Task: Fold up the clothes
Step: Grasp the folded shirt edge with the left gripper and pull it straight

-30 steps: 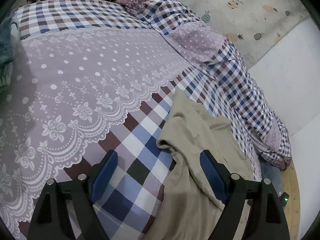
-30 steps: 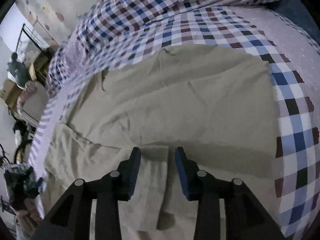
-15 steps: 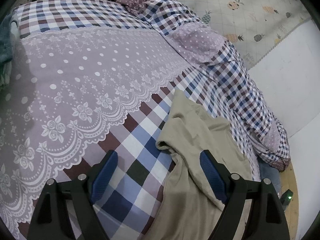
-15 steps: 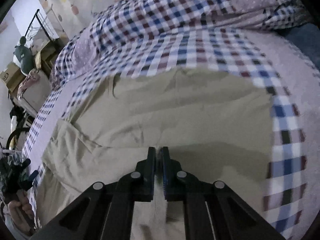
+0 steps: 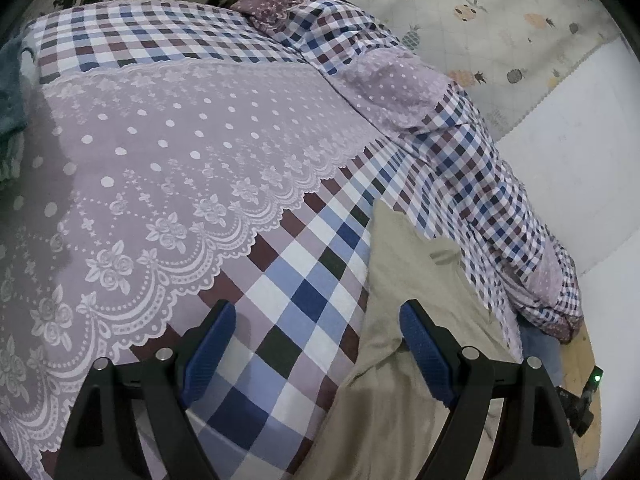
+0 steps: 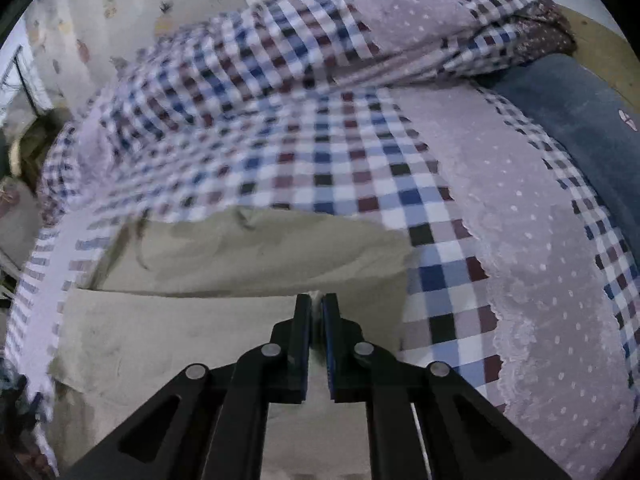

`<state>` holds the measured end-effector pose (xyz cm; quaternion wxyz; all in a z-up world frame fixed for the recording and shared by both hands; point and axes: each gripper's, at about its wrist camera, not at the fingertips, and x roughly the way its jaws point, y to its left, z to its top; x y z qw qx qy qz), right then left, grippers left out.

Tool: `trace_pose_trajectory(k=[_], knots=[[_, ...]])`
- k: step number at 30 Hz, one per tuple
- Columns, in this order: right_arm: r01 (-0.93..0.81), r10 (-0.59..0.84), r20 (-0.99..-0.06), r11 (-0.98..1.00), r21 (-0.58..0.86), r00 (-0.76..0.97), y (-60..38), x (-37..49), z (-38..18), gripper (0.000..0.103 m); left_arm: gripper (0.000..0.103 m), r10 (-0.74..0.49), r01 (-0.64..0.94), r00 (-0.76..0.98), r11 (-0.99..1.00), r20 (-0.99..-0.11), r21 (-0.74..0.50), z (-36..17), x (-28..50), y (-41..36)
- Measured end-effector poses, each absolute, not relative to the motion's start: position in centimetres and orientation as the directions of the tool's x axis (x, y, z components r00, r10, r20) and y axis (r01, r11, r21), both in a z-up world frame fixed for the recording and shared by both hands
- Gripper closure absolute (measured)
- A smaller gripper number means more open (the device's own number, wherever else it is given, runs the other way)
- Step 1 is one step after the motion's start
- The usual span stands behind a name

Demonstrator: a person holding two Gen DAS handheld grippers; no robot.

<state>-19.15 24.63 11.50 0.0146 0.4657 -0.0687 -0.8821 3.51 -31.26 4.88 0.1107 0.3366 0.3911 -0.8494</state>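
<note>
A beige garment (image 6: 248, 248) lies spread on the checked bedspread (image 6: 360, 184). My right gripper (image 6: 317, 300) is shut on the beige garment's near edge and holds that edge lifted over the lower layer. In the left wrist view the same beige garment (image 5: 404, 288) runs along the bed's right side. My left gripper (image 5: 316, 344) hovers open above it, its right blue pad (image 5: 424, 352) over the cloth and its left pad (image 5: 208, 344) over the checks. Nothing sits between the left fingers.
A bunched checked and dotted quilt (image 5: 460, 152) lies along the wall side of the bed. A lilac lace panel (image 5: 160, 168) covers the bed's middle. A blue-grey pillow (image 6: 580, 112) sits at the far right. A dark device with a green light (image 5: 592, 384) lies on the wooden floor.
My right gripper shut on the beige garment's edge and lifted it, carrying it forward over the lower layer. The curled fold near my open left gripper has flattened out.
</note>
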Motion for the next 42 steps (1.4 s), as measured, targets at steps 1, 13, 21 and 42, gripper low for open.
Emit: trace_pose_trajectory(k=[1,13,21,42], knots=[[-0.044,-0.073,-0.835,-0.992,0.115,-0.546,24.8,-19.6,10.7,0.093,0.016,0.074,0.447,-0.748,-0.678,-0.660,-0.583,5.0,3.4,-31.1],[-0.083,-0.223,-0.799,-0.943,0.321,-0.558,28.2,-15.1,8.3,0.057,0.022,-0.004,0.153,-0.685,-0.979,-0.729,-0.138,6.6,0.8,-21.8],[-0.036,-0.246,-0.825,-0.951,0.306,-0.508,28.1,-12.5,7.1,0.057,0.047,-0.071,0.118,-0.633,-0.993,-0.771,-0.006,5.7,-1.0,-19.6],[-0.020,-0.059,-0.887,-0.997,0.077,-0.459,25.2,-15.7,5.6,0.103,0.099,-0.018,0.208,-0.622,-0.968,-0.783,-0.143,4.3,-1.8,-23.0]])
